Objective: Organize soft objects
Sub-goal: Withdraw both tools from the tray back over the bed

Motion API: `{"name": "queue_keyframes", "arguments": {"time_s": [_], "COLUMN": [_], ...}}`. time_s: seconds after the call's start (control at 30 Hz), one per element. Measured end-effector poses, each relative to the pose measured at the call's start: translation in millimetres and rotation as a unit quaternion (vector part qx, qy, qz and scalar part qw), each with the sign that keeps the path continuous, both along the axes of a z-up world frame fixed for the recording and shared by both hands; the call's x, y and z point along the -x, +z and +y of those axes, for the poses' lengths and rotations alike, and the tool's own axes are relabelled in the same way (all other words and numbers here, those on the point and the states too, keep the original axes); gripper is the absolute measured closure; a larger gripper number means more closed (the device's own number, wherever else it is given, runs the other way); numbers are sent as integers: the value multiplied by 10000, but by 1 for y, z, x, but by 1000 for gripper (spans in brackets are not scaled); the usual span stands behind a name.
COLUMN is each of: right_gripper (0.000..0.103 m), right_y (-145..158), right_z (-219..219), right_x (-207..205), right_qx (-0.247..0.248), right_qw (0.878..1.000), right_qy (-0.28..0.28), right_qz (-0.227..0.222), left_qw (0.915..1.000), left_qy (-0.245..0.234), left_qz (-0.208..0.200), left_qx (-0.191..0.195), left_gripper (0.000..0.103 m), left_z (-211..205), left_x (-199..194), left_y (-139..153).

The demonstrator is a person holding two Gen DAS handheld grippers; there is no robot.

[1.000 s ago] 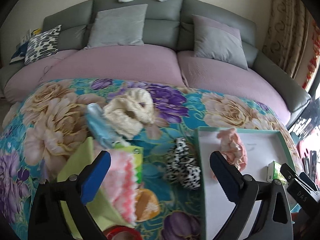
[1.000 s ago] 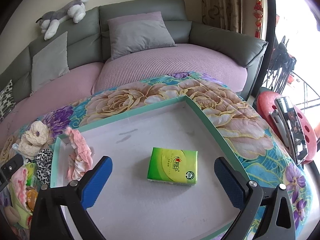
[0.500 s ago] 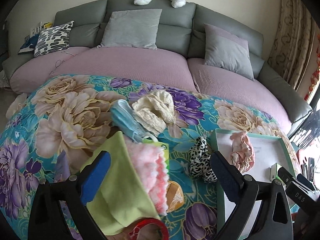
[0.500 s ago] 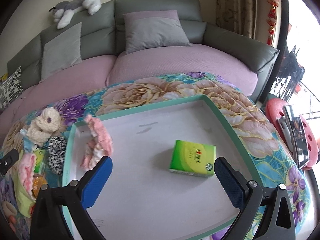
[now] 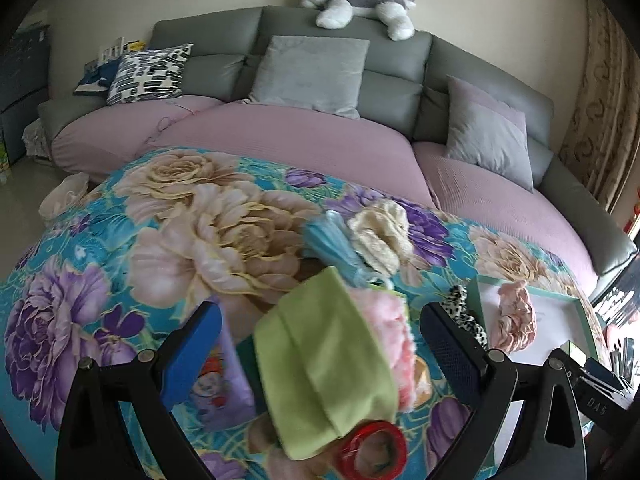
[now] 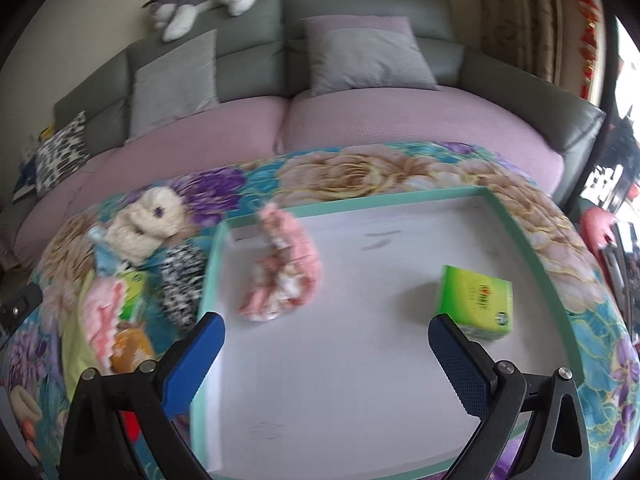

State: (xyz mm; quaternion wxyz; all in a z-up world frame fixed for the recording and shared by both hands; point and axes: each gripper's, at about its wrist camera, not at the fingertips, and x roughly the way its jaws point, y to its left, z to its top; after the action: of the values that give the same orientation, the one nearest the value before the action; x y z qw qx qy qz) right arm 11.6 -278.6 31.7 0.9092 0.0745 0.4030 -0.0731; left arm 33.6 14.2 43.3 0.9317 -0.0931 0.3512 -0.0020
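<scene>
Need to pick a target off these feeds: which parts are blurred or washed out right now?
Left wrist view: green cloth and red ring smeared; sofa sharper. Right wrist view: pink scrunchie and tissue pack soft, window edge blown out.

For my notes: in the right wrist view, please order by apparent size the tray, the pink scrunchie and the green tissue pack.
1. tray, by far the largest
2. pink scrunchie
3. green tissue pack, only somewhat smaller than the scrunchie

The left gripper [image 5: 320,344] hangs with jaws spread wide over a green cloth [image 5: 320,368] and pink fluffy cloth [image 5: 384,328] on the floral bench [image 5: 160,240]; a pink scrunchie [image 5: 514,318] lies in the tray [image 5: 576,320] at its right edge.
</scene>
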Motion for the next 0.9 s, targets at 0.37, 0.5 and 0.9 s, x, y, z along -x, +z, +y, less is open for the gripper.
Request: {"name": "queue_keyframes", "arguments": {"time_s": [0.37,0.5,0.9], "right_gripper": [0,0,5], "right_y": [-3,-6,-5], "right_z": [45,61,104], "right_x": [2,2,6], "right_qx": [-233,-267,-288], "right_qw": [9977,9961,9867], "right_qy": [640,846,1599], "right_qz": [-43,9,-45], "left_qw": [9985,9978,9956], "left_qy": [326,475,885], "left_qz": [-68,-57,-85], "left_qx": [439,467,284], "left_gripper": [3,3,3], "left_z": [37,47,78], "left_x": [6,6,9], "left_y": [-7,-9,-11]}}
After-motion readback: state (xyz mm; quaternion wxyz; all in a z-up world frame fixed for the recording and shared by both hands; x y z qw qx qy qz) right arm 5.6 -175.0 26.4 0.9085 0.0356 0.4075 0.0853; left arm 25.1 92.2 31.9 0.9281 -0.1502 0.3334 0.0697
